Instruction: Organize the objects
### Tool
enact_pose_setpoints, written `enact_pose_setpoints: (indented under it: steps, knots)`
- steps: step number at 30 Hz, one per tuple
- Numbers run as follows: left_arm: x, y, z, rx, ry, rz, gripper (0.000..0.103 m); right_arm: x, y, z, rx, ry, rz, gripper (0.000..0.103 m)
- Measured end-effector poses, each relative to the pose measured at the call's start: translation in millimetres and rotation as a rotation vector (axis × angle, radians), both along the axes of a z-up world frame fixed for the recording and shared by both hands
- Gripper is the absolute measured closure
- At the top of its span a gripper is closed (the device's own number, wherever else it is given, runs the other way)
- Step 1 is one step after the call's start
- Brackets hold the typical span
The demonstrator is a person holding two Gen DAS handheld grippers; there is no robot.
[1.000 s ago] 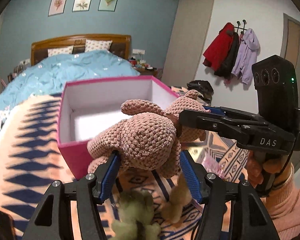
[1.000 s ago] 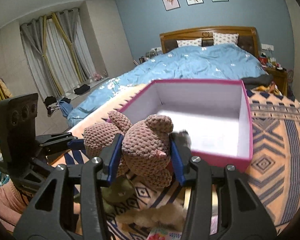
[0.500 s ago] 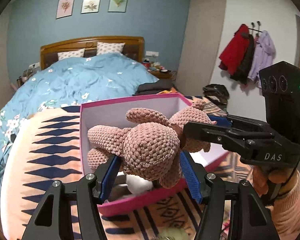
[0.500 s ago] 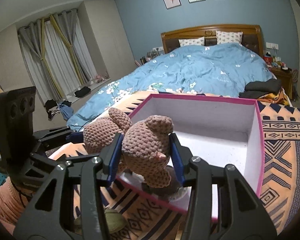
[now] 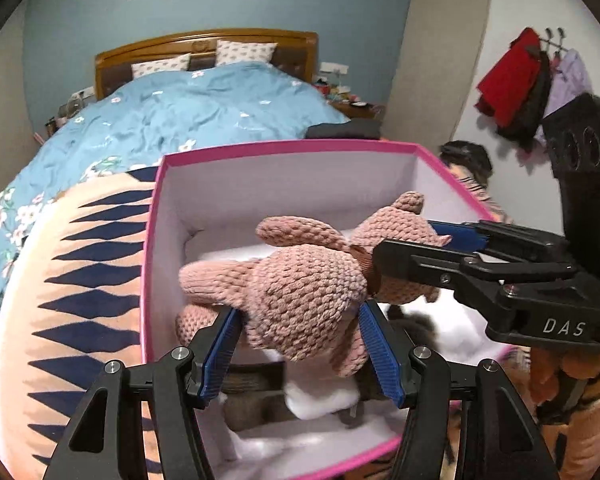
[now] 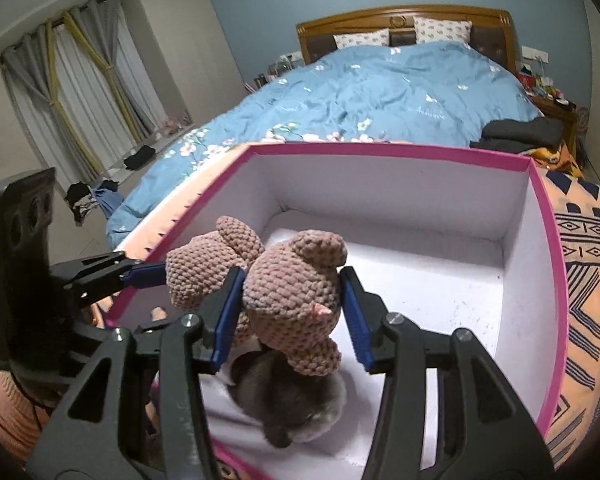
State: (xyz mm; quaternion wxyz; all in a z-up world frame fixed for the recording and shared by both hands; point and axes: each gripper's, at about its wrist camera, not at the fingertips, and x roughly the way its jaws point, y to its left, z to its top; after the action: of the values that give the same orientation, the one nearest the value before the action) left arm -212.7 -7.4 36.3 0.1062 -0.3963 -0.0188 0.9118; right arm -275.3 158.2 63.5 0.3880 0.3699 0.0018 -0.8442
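Fingers of both grippers clamp one pink knitted bear: the left gripper pinches its body and the right gripper its head, and the right fingers have just been opening a little with the head between them. The bear hangs over the pink box, inside its rim and above the near part of its white floor. To finish well, I would lower both hands together until the bear sits just above that floor, then part both pairs of fingers together so the toy drops flat rather than swings from one end. A grey and white plush already lies in the box directly beneath, so shifting toward the bare far side of the box would avoid stacking.
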Motion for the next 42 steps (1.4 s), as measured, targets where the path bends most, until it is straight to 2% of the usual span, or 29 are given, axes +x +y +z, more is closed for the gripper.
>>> enact_pose_setpoints:
  steps: [3,6,11,24,30,37,42]
  knots:
    - [1,-1,-1,-0.013,0.009,0.023,0.041,-4,-1,-4,0.019,-0.024,-0.033,0.051]
    - [8,-6,-1,-0.006,0.026,0.019,0.04,3,5,-1,0.027,0.005,-0.06,0.049]
    - [37,-9,1,0.031,0.076,-0.014,0.031,20,22,2,-0.018,0.003,-0.041,0.049]
    - [114,-9,22,0.115,0.168,-0.082,0.024,88,59,16,-0.105,0.046,0.045,0.047]
    - [144,-6,7,0.125,0.144,-0.089,0.023,122,52,12,-0.098,0.049,0.148,0.045]
    - [172,-6,-16,0.114,0.082,-0.07,0.023,144,18,-21,-0.019,-0.012,0.264,0.045]
    - [191,-13,-27,0.141,0.058,-0.042,0.023,147,2,-36,0.024,-0.036,0.296,0.045]
